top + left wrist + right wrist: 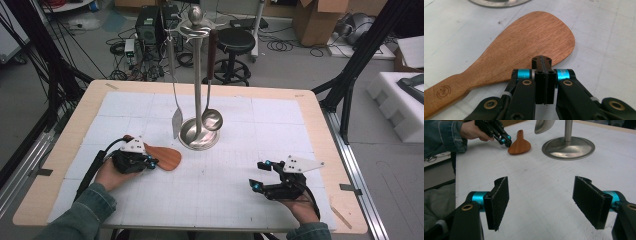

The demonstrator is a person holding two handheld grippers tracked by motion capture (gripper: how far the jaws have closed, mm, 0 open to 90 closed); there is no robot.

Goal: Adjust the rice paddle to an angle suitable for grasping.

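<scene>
**Hovering over the spatula, jaws pressed together**

Hanging just above the wooden spatula, the left gripper has its two jaws clenched flat against each other with nothing between them. In the left gripper view the closed tips sit over the near edge of the spatula's broad blade, and whether they touch the wood cannot be told. The spatula lies flat on the white mat, just to the left of the stand and close to its round base, blade toward the stand and handle running away from it under the left gripper.

From the stand's top hang a slotted turner on its left side and a ladle on its right, both reaching down to near the base.

Well to the right of the stand and nearer the person, the right gripper is held low over the mat. Its jaws stand released, wide apart, with only bare mat between the pads. In the right gripper view the stand's base lies ahead, and the spatula lies to its left beneath the left gripper.
</scene>
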